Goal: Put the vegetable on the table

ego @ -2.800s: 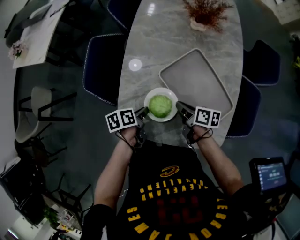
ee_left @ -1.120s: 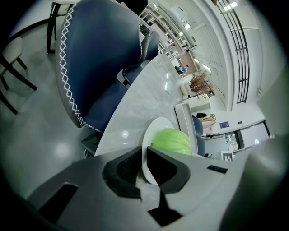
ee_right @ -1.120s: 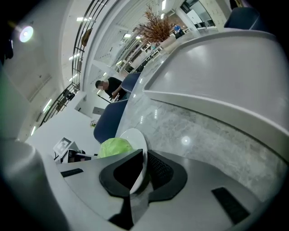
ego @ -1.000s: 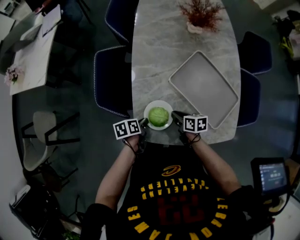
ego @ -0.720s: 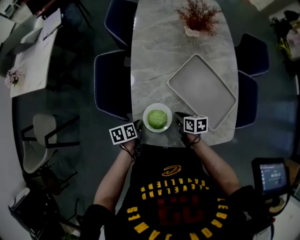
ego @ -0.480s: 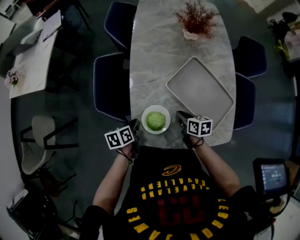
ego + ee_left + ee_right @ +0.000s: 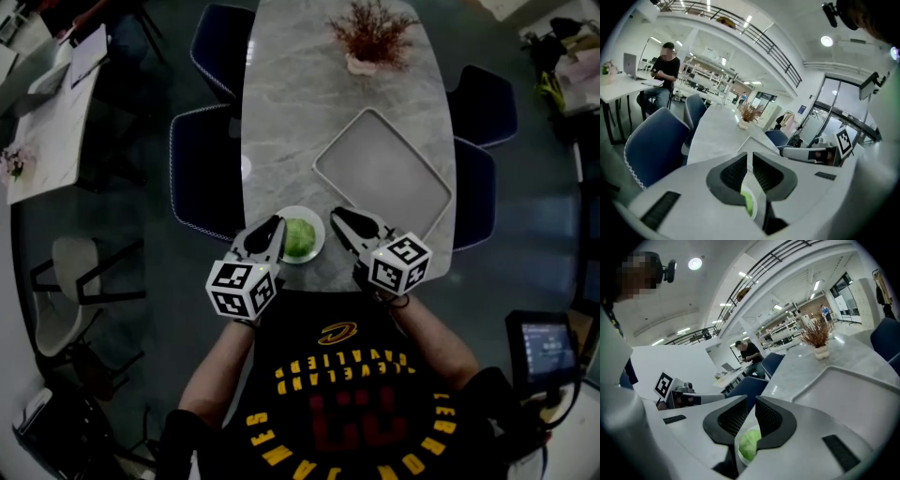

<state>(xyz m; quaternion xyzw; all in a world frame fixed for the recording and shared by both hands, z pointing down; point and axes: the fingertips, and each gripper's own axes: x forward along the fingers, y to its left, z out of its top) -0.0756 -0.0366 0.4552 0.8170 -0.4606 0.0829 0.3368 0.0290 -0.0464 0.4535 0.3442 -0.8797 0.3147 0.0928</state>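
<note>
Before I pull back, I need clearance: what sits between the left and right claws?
The white bowl holding the green vegetable, on the table near its edge, shown in the head view. Nothing else.

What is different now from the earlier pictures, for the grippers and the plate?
The left gripper and the right gripper let go of the plate, drew back from it and rose toward the head camera; their jaws are now close together on nothing. The plate with the green vegetable stays on the table near its end; the tray is unchanged.
</note>
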